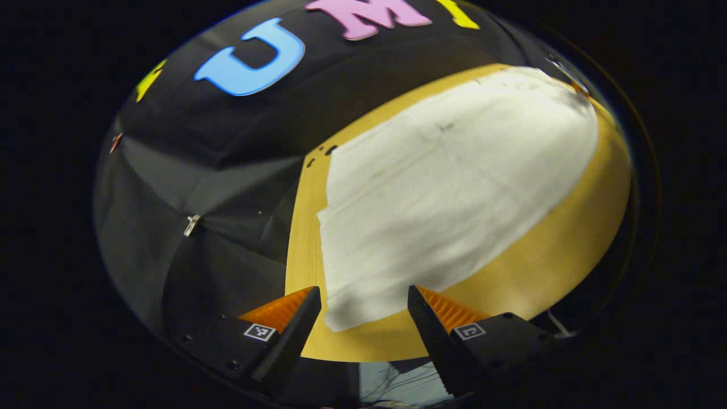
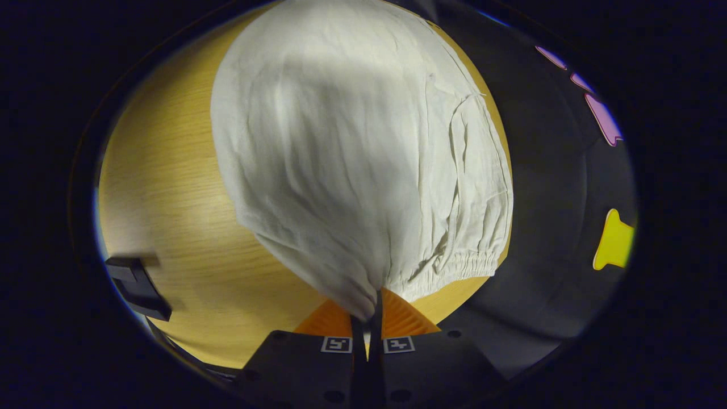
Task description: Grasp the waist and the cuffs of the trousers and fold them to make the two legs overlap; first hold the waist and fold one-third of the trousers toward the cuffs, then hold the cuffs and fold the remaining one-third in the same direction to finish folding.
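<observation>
Across the middle of the left gripper view, one pair of white trousers (image 1: 448, 187) lies flat on the wooden surface (image 1: 568, 250), running from the lower centre of the frame up to the upper right. The nearest corner of the cloth sits at the bottom, between the two fingers of the left tongs (image 1: 363, 309), which stand spread wide apart and released, holding nothing. Cloth here looks smooth, with faint straight creases along its length; motion blur hides finer detail, so I cannot tell whether this end is the cuffs.

At the bottom centre of the right gripper view, the right tongs (image 2: 368, 318) are clenched on a pinch of the same trousers (image 2: 352, 170), the fabric gathering into a narrow bunch just where the two fingers meet. From that pinch the cloth fans upward across the centre of the frame over the wooden surface (image 2: 164, 187). The elastic, gathered waistband (image 2: 466, 267) runs along the lower right edge of the garment, so this hold is at or just beside the waist end. A dark part of another gripper (image 2: 136, 284) shows at the lower left.

By the look of it the trousers are thin, light and limp: they wrinkle readily, will sag and drape when lifted, and will not break. The waistband and the hemmed cuffs are the thicker, firmer places to grip.
</observation>
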Motion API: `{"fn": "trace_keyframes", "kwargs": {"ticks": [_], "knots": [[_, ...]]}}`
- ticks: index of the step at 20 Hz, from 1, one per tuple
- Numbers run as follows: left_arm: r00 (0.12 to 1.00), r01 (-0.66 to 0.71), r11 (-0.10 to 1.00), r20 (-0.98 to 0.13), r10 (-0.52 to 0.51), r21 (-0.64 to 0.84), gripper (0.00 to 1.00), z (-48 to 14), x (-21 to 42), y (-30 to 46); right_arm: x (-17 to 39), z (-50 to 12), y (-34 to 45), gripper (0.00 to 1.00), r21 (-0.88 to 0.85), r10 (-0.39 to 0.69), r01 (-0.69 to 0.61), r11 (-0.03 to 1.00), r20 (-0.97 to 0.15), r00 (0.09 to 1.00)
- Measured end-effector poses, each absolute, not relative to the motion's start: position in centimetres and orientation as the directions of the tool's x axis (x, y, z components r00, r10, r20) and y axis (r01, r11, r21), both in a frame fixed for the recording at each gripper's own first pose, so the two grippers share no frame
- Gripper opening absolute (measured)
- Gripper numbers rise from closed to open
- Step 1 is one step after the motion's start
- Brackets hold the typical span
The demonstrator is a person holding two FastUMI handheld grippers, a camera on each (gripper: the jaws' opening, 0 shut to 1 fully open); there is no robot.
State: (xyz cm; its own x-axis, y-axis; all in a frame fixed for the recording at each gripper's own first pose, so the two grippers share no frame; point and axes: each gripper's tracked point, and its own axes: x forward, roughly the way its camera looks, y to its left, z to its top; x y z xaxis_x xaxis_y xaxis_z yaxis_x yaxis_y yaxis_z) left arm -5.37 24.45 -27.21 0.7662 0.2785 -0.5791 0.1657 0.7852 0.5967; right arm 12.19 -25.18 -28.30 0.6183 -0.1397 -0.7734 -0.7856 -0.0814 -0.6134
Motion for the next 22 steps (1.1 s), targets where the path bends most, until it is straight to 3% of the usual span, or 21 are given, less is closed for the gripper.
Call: {"fn": "trace_keyframes", "kwargs": {"ticks": [9,14,16,18,22], "knots": [[0.687,0.507,0.501,-0.68,0.256,0.701,0.97,-32.0,-5.1,31.1,12.0,-28.5,-25.6,0.05,-0.589,-0.164,-0.791,-0.166,-0.774,0.611],[0.597,0.672,0.413,-0.78,0.187,0.614,0.92,-32.2,-3.0,31.9,11.9,-28.4,-25.7,0.05,-0.571,-0.176,-0.806,-0.158,-0.786,0.592],[0.573,0.743,0.303,-0.801,0.171,0.597,0.84,-32.1,-1.7,31.1,12.0,-28.4,-25.7,0.05,-0.559,-0.186,-0.814,-0.157,-0.793,0.58],[0.581,0.763,0.231,-0.798,0.163,0.603,0.71,-32.3,0.0,29.7,11.9,-28.4,-25.7,0.05,-0.556,-0.198,-0.814,-0.167,-0.79,0.58],[0.572,0.751,0.27,-0.798,0.187,0.602,0.32,-32.7,2.1,28.2,12.0,-28.5,-25.7,0.05,-0.56,-0.209,-0.806,-0.19,-0.779,0.591]]}}
